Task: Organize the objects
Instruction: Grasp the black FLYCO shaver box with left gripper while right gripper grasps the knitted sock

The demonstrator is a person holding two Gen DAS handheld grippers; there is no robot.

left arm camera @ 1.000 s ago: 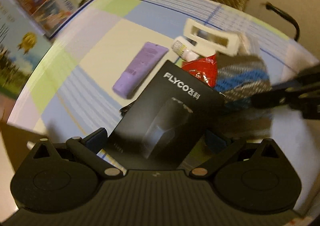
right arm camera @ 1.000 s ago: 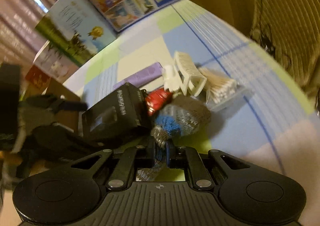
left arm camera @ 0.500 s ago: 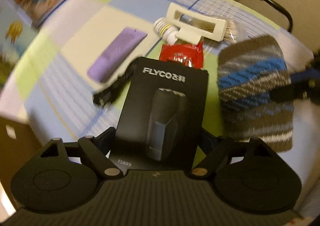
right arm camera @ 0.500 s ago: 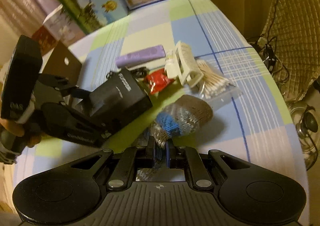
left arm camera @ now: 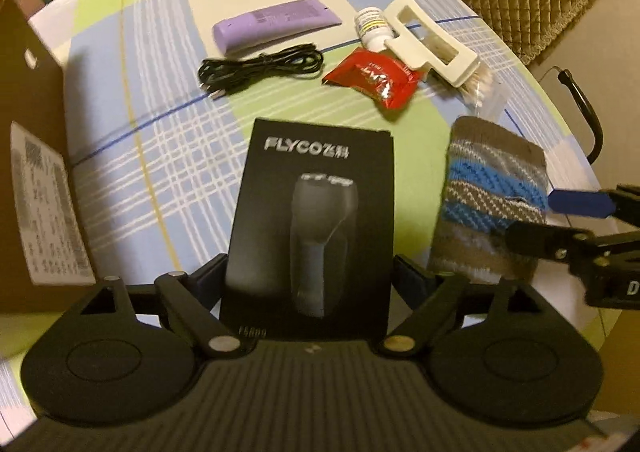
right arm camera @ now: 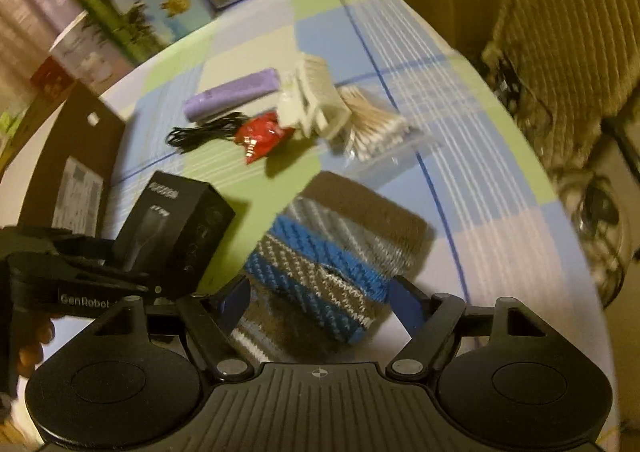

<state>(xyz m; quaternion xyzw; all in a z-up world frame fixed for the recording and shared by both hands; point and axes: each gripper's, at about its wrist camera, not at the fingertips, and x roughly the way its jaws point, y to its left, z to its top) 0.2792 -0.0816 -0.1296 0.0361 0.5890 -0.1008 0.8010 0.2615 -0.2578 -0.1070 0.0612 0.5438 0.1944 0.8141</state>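
Note:
A black FLYCO shaver box (left arm camera: 312,192) sits between the pads of my left gripper (left arm camera: 312,276). Its jaws are easing open while the pads still touch the box's sides. In the right wrist view the box (right arm camera: 172,224) hangs tilted above the cloth in that gripper (right arm camera: 132,264). A knitted brown, grey and blue pouch (right arm camera: 332,244) lies flat on the checked tablecloth (left arm camera: 160,152). My right gripper (right arm camera: 320,300) straddles its near end with jaws opening and pads off the wool. From the left wrist view that gripper (left arm camera: 560,220) reaches over the pouch (left arm camera: 492,204).
Beyond lie a purple tube (left arm camera: 272,24), a coiled black cable (left arm camera: 260,68), a red packet (left arm camera: 376,80), a small bottle (left arm camera: 372,26), a white hair claw (left arm camera: 432,40) and bagged cotton swabs (right arm camera: 376,128). A cardboard box (left arm camera: 32,172) stands left, picture books (right arm camera: 140,8) behind.
My right gripper went from shut on the pouch's edge to wide apart, and the pouch now lies flat. The left gripper narrowed onto the box and rolled, uncovering the cable.

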